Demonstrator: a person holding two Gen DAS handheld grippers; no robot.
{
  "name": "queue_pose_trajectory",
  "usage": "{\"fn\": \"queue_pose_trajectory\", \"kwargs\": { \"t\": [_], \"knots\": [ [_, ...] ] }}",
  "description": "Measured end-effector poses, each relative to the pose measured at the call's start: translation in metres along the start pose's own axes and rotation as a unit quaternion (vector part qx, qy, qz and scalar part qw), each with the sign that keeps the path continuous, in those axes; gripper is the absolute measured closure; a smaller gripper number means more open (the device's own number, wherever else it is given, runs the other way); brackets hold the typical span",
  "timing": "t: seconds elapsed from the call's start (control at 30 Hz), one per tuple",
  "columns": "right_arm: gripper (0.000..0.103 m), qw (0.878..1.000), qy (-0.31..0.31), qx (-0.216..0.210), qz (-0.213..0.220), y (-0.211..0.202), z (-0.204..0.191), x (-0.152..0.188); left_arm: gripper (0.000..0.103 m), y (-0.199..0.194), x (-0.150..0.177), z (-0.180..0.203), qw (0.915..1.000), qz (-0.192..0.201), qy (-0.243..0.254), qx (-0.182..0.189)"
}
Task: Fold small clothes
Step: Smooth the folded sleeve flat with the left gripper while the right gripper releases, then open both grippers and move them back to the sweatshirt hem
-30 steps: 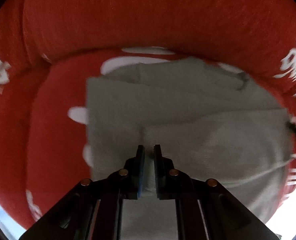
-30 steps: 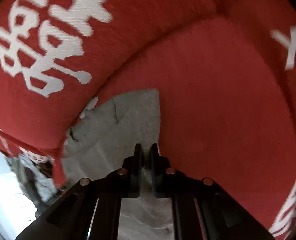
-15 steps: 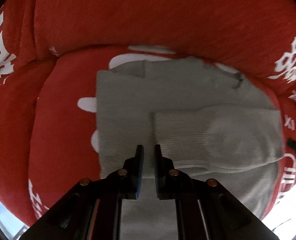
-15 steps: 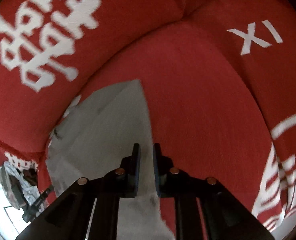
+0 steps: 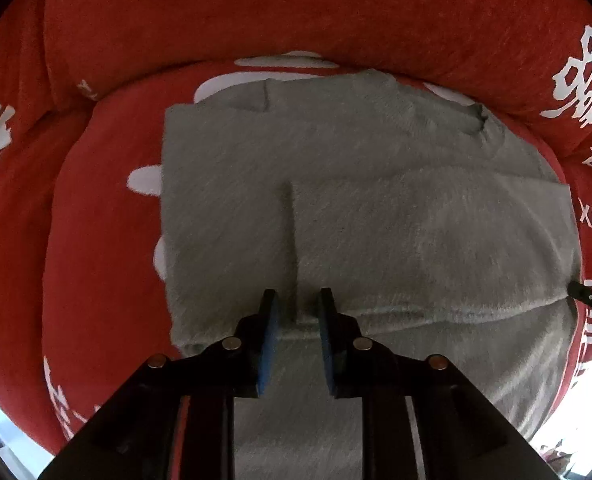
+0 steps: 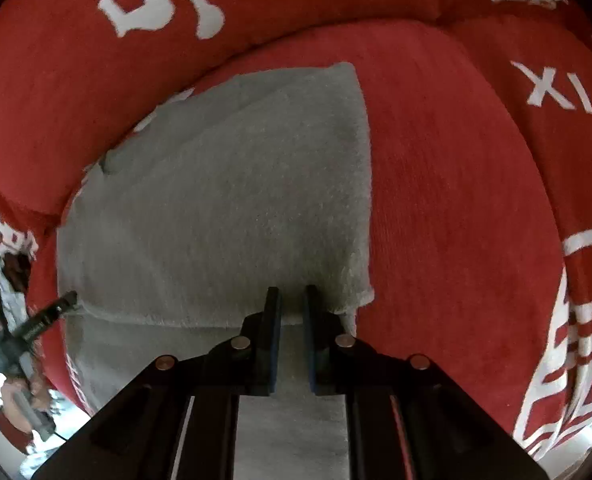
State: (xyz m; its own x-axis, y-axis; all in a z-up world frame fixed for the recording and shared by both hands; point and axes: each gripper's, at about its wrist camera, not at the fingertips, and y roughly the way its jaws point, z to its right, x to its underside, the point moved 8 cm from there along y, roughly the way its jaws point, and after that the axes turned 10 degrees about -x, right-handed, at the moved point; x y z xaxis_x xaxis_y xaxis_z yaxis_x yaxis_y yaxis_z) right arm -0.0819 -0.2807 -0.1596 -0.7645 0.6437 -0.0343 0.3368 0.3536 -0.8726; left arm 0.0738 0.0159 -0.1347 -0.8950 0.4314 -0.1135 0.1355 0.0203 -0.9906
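Grey garment [image 5: 376, 208] folded on red cushion [image 5: 104, 240], blurred.

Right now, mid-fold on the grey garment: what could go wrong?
Left gripper jaws have just been opening, no cloth pinched, right over the edge of the folded flap; lifting off could snag and unfold it. The grey garment lies on a soft, curved red cushion, so layers may slide.

The grey garment [image 5: 376, 220] is a soft, matt knit with a slightly fuzzy nap. It lies on a red sofa cover [image 5: 96, 260] of ribbed, towel-like cloth with white woven lettering. The left gripper [image 5: 298, 312] looks like matt black plastic, with blue rubbery pads [image 5: 270, 340] and shiny metal pins.
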Motion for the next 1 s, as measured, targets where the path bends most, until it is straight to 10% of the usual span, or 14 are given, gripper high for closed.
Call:
{"fn": "queue_pose_trajectory", "kwargs": {
  "t": [0.4, 0.43, 0.5, 0.67, 0.8, 0.93, 1.0],
  "knots": [
    [0.075, 0.998, 0.056, 0.01, -0.012, -0.019, 0.0, 0.029, 0.08, -0.006, 0.03, -0.062, 0.9964, -0.041, -0.072, -0.019],
    [0.07, 0.998, 0.063, 0.004, -0.008, -0.019, 0.0, 0.029, 0.07, -0.002, 0.033, -0.069, 0.9946, -0.056, -0.086, -0.02],
    [0.056, 0.997, 0.078, -0.004, 0.006, -0.021, 0.002, 0.029, 0.008, -0.003, 0.034, -0.079, 0.9931, -0.049, -0.103, -0.027],
    [0.056, 0.988, 0.143, -0.051, 0.035, -0.029, 0.019, 0.027, 0.008, -0.008, 0.027, -0.085, 0.9942, -0.026, -0.103, -0.018],
    [0.056, 0.974, 0.201, -0.085, 0.057, -0.025, 0.037, 0.02, 0.015, 0.014, 0.018, -0.079, 0.9928, -0.054, -0.107, -0.004],
    [0.058, 0.961, 0.24, -0.124, 0.061, -0.016, 0.046, 0.015, 0.062, 0.018, 0.009, -0.077, 0.9923, -0.047, -0.114, 0.011],
    [0.092, 0.963, 0.234, -0.121, 0.059, -0.014, 0.044, 0.011, 0.082, 0.013, 0.006, -0.07, 0.9938, -0.043, -0.099, 0.027]
  ]
}}
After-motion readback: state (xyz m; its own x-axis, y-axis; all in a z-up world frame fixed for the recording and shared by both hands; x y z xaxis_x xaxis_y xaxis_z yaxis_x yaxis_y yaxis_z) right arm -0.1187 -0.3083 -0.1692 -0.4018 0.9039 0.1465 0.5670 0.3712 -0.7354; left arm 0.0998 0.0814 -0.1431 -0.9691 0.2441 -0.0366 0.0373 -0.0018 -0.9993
